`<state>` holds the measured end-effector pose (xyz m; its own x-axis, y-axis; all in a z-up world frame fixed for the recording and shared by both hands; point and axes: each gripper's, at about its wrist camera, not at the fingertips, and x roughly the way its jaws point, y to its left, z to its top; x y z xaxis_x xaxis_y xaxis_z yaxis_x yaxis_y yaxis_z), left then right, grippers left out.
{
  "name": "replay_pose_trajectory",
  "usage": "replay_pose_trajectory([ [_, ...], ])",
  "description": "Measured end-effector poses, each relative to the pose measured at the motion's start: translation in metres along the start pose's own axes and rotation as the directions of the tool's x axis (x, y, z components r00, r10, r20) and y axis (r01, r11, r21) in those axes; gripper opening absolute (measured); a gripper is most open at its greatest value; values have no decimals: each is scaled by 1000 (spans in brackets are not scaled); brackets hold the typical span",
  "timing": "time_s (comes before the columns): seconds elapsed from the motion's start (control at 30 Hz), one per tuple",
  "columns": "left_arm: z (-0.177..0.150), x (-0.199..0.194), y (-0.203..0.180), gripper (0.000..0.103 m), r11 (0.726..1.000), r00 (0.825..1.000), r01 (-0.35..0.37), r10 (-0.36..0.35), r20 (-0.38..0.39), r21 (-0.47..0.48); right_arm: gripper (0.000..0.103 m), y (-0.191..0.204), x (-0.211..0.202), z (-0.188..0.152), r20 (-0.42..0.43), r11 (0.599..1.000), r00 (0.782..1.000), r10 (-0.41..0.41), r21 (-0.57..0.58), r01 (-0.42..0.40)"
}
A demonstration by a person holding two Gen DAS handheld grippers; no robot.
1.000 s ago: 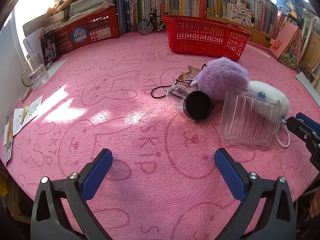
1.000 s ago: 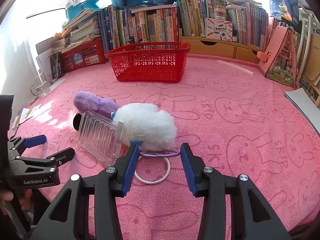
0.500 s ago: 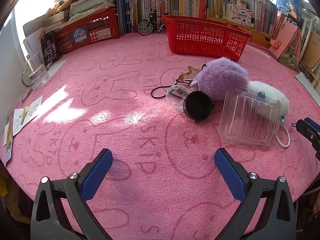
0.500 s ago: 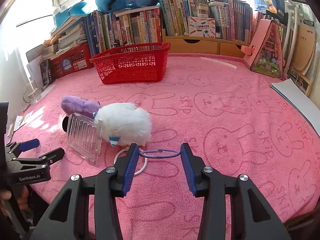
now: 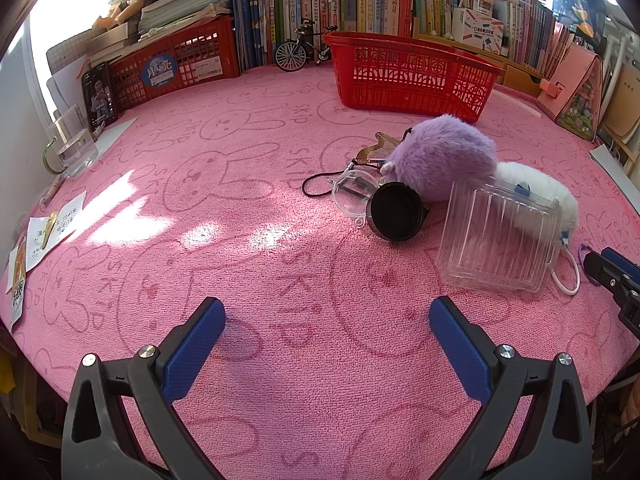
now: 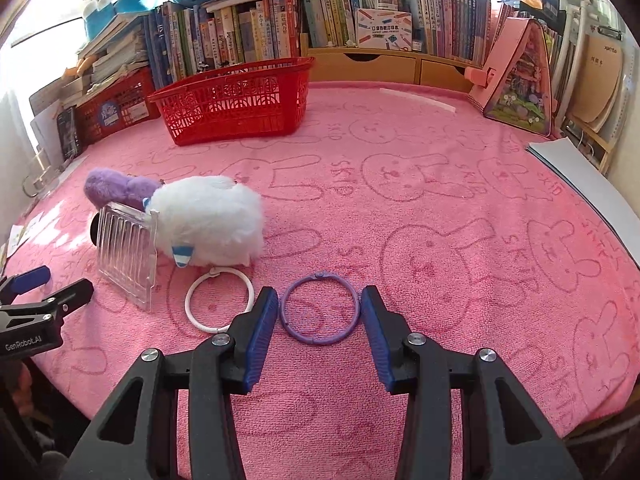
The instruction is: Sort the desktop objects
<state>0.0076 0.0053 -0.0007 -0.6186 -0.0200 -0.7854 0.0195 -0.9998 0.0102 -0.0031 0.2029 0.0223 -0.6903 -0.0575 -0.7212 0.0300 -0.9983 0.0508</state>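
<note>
A purple ring (image 6: 319, 307) lies flat on the pink cloth between the fingers of my right gripper (image 6: 319, 316), which is open around it without clamping it. A white ring (image 6: 219, 302) lies just left of it. A white plush (image 6: 208, 226), a purple plush (image 5: 440, 160), a clear plastic box (image 5: 498, 238), a black round disc (image 5: 396, 212) and a clear round case (image 5: 354, 192) cluster together. My left gripper (image 5: 326, 340) is open and empty over bare cloth, well short of the cluster. The red basket (image 5: 408, 74) stands at the back.
A second red crate (image 5: 172, 68) and rows of books (image 5: 340, 4) line the back. A toy bicycle (image 5: 298, 50) stands by the basket. A glass cup (image 5: 72, 146) and paper slips (image 5: 44, 232) lie at the left edge. A pink house-shaped box (image 6: 520, 80) stands at the right.
The right gripper drew the purple ring back and right, away from the white plush, then widened, leaving the ring flat on the cloth. The left gripper has not moved.
</note>
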Motion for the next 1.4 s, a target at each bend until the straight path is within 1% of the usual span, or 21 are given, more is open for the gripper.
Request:
replay_pose_trajectory([
  [0.03, 0, 0, 0, 103, 1000, 1000, 1, -1, 0, 0, 45, 0, -2, 0, 13, 1000, 1000, 18, 9, -18],
  [0.13, 1, 0, 0, 103, 1000, 1000, 2, -2, 1, -2, 59, 1, -10, 3, 51, 998, 997, 61, 15, -61],
  [0.17, 3, 0, 0, 103, 1000, 1000, 2, -2, -3, -2, 62, 3, -12, 3, 60, 998, 996, 69, 7, -70],
  [0.27, 5, -2, 1, 103, 1000, 1000, 10, -10, -29, 0, 62, 9, -15, 4, 69, 997, 995, 73, -28, -72],
  [0.33, 5, -5, 0, 102, 999, 999, 35, -34, -30, 3, 62, 14, -14, 3, 63, 996, 995, 72, -54, -69],
  [0.4, 4, -11, -4, 102, 997, 997, 82, -82, -7, 6, 62, 17, -12, 1, 65, 996, 996, 56, -70, -51],
  [0.47, 6, -19, -10, 102, 992, 991, 128, -128, 36, 21, 62, 17, -10, 0, 61, 996, 997, 53, -68, -49],
  [0.6, 14, -31, -32, 103, 973, 968, 211, -222, 121, 97, 62, 8, -10, 0, 58, 998, 997, 56, -43, -54],
  [0.63, 17, -31, -39, 103, 966, 962, 225, -241, 127, 124, 62, 5, -10, 0, 62, 998, 997, 52, -36, -50],
  [0.67, 18, -29, -45, 103, 963, 961, 230, -248, 125, 143, 62, 2, -11, -1, 65, 999, 997, 47, -28, -45],
  [0.77, 25, -18, -59, 103, 961, 963, 226, -245, 116, 157, 62, -10, -13, -1, 72, 999, 997, 37, 3, -37],
  [0.83, 27, -10, -63, 103, 959, 961, 236, -254, 109, 156, 62, -17, -13, -2, 73, 999, 997, 31, 27, -33],
  [0.93, 21, -8, -73, 103, 957, 958, 246, -264, 107, 155, 62, -25, -13, -4, 71, 998, 997, 26, 52, -29],
  [1.07, 17, -4, -80, 103, 955, 958, 248, -267, 108, 162, 62, -28, -11, -7, 63, 998, 998, 24, 55, -27],
  [1.13, 16, 1, -83, 103, 958, 962, 235, -254, 102, 165, 62, -27, -9, -8, 58, 998, 998, 27, 54, -30],
  [1.27, 15, 17, -91, 103, 967, 979, 179, -194, 67, 182, 63, -25, -6, -10, 51, 998, 998, 28, 49, -30],
  [1.3, 15, 20, -90, 103, 967, 979, 183, -195, 52, 176, 63, -24, -6, -10, 51, 999, 998, 25, 44, -27],
  [1.4, 15, 21, -88, 103, 968, 979, 186, -197, 53, 170, 63, -23, -5, -10, 52, 999, 999, 16, 32, -17],
])
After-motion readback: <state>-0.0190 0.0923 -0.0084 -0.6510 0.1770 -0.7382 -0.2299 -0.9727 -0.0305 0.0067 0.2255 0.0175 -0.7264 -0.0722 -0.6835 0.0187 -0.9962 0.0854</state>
